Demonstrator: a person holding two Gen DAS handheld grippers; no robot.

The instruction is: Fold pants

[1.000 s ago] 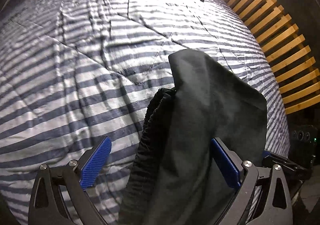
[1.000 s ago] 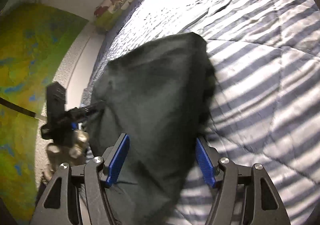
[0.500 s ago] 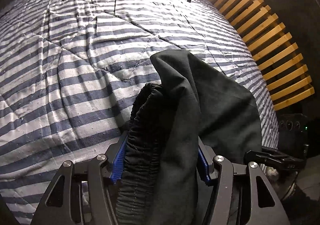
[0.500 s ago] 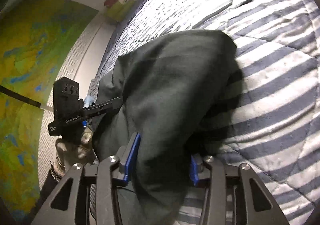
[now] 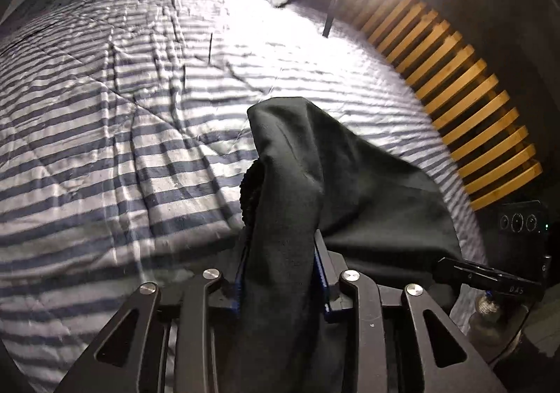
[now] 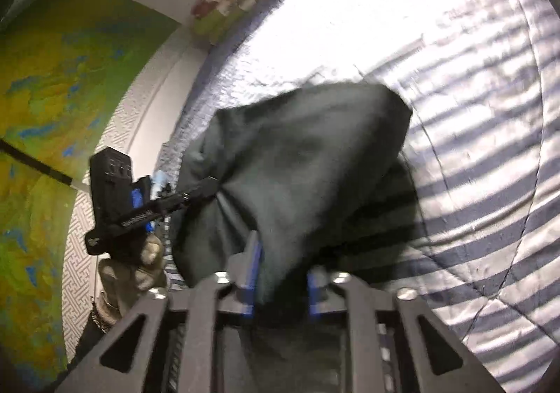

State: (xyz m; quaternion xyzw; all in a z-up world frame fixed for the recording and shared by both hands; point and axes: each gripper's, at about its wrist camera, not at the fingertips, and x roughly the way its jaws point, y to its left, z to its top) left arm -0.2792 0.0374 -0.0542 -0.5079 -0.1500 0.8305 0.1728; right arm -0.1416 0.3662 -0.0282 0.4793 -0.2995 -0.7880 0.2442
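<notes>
Both claws, the left claw (image 5: 280, 274) and right claw (image 6: 281, 274), are closing on the dark pants (image 5: 315, 183) at lower centre, so lift evenly, keeping the edges aligned over the striped bed (image 5: 105, 148).

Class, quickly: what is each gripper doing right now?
Left gripper: closing, pads pressing the dark fabric pants.
Right gripper: closing, pads pressing the same pants.

pants (image 5: 350, 183) on quilt (image 5: 105, 148), between claws

Left gripper (image 5: 280, 274): black slotted arms, silver screws, blue-padded jaws; right gripper (image 6: 281, 274) same.
</notes>
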